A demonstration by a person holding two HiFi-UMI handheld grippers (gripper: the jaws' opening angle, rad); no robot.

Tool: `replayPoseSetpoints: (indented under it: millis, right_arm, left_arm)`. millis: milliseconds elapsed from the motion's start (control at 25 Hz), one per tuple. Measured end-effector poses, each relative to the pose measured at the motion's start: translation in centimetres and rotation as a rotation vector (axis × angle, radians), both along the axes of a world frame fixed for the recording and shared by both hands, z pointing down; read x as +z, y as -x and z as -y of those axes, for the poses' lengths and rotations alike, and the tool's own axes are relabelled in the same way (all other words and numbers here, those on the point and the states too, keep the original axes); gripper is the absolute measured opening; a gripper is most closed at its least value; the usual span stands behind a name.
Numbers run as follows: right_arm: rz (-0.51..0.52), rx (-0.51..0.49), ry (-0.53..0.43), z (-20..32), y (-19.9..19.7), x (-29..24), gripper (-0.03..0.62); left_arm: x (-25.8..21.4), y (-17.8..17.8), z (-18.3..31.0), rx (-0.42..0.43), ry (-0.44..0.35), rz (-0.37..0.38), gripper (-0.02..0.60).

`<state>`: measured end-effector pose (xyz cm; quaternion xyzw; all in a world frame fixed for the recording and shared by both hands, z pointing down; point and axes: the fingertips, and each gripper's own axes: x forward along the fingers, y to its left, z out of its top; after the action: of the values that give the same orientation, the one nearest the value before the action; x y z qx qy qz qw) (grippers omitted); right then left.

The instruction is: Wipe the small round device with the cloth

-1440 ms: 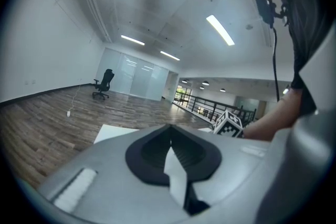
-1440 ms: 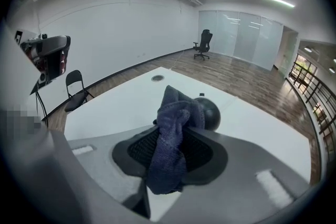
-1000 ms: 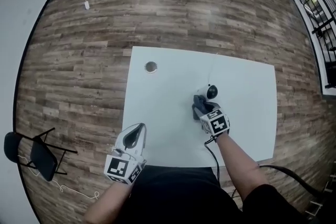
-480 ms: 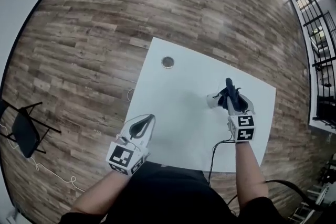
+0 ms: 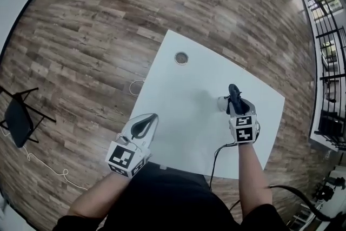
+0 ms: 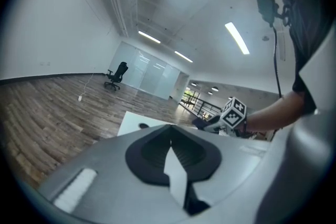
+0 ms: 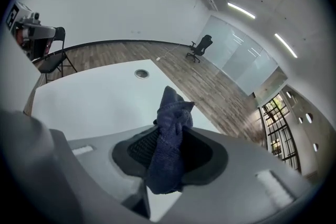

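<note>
In the head view my right gripper (image 5: 234,96) hangs over the right part of the white table (image 5: 184,100), shut on a dark blue cloth (image 5: 234,92) that sticks out past its tips. The small round white device (image 5: 221,103) stands just left of it, partly hidden by the cloth and jaws. In the right gripper view the cloth (image 7: 172,123) is bunched between the black pads and the device is out of sight. My left gripper (image 5: 153,117) stays over the table's near left edge with its jaws together and nothing in them; in its own view the left gripper (image 6: 170,139) looks toward the right gripper (image 6: 210,122).
A round grommet (image 5: 181,57) sits in the table's far part. A black cable (image 5: 217,157) runs off the near edge below my right arm. A folding chair (image 5: 15,118) stands on the wood floor at the left, with a loose cord (image 5: 135,87) near the table's left edge.
My right gripper has lifted the cloth up off the device and shifted right. The head view has swung. The left gripper has stayed at the near edge.
</note>
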<state>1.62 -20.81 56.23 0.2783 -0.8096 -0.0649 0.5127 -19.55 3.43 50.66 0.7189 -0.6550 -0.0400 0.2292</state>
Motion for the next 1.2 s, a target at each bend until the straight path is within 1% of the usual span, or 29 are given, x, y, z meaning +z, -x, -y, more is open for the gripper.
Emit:
replayPoseSetpoints:
  millis: [240, 400, 560, 720, 840, 920, 960, 1040, 1120, 1200]
  right_arm:
    - [0.000, 0.037, 0.092, -0.8, 1.1, 1.1, 0.126]
    - [0.030, 0.054, 0.158, -1.9, 1.5, 2.2, 0.126]
    - [0.021, 0.041, 0.140, -2.6, 1.8, 2.7, 0.126]
    - [0.060, 0.076, 0.201, -4.4, 2.1, 4.7, 0.126]
    - [0.068, 0.098, 0.250, -5.9, 1.8, 6.4, 0.126]
    - [0.097, 0.080, 0.264, -6.9, 2.1, 6.6, 0.126]
    - [0.121, 0.058, 0.251, -7.2, 2.5, 6.1, 0.126]
    - [0.176, 0.009, 0.187, -7.4, 3.3, 4.4, 0.126]
    - [0.223, -0.035, 0.085, -6.8, 4.0, 2.1, 0.126]
    - [0.250, -0.055, -0.011, -5.3, 3.9, -0.3, 0.126]
  left_arm:
    - [0.7, 0.7, -0.5, -0.029, 0.011, -0.026, 0.006]
    - [0.9, 0.8, -0.6, -0.031, 0.011, -0.040, 0.006]
    - [0.6, 0.5, -0.6, -0.018, 0.013, -0.025, 0.006]
    - [0.7, 0.4, -0.8, -0.006, 0.029, -0.004, 0.006]
    - [0.6, 0.2, -0.5, 0.013, 0.035, -0.001, 0.006]
    - [0.4, -0.1, -0.4, 0.029, 0.034, 0.005, 0.006]
    - [0.4, -0.3, -0.3, 0.035, 0.034, 0.011, 0.006]
    - [0.3, -0.7, -0.4, 0.049, 0.036, 0.025, 0.006]
    - [-0.1, -0.9, -0.2, 0.060, 0.034, 0.046, 0.006]
    - [-0.6, -1.3, 0.5, 0.061, 0.029, 0.071, 0.006]
